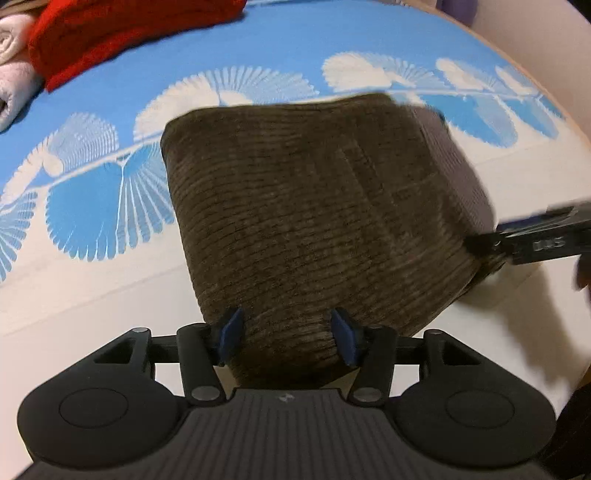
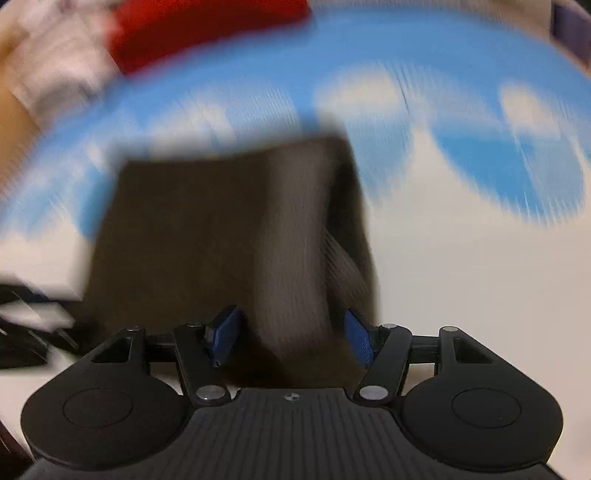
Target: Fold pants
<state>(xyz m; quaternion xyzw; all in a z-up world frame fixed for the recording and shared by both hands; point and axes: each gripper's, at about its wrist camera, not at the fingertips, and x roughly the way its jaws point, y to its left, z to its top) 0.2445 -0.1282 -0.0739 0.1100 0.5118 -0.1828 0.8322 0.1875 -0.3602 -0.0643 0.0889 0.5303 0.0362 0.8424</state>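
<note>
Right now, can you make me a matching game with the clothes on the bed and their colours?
Things:
1. corduroy pants
2. knitted garment
3. rolled towel
4. bedsheet

Colours:
A. blue with white fan shapes
B. red
C. brown
D. pale pink

Pairs: 1-C, 2-B, 3-D, 4-A

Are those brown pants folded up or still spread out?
Folded. The pants lie as one compact, thick block with a rounded fold edge on the bedspread, with no legs stretched out.
</note>
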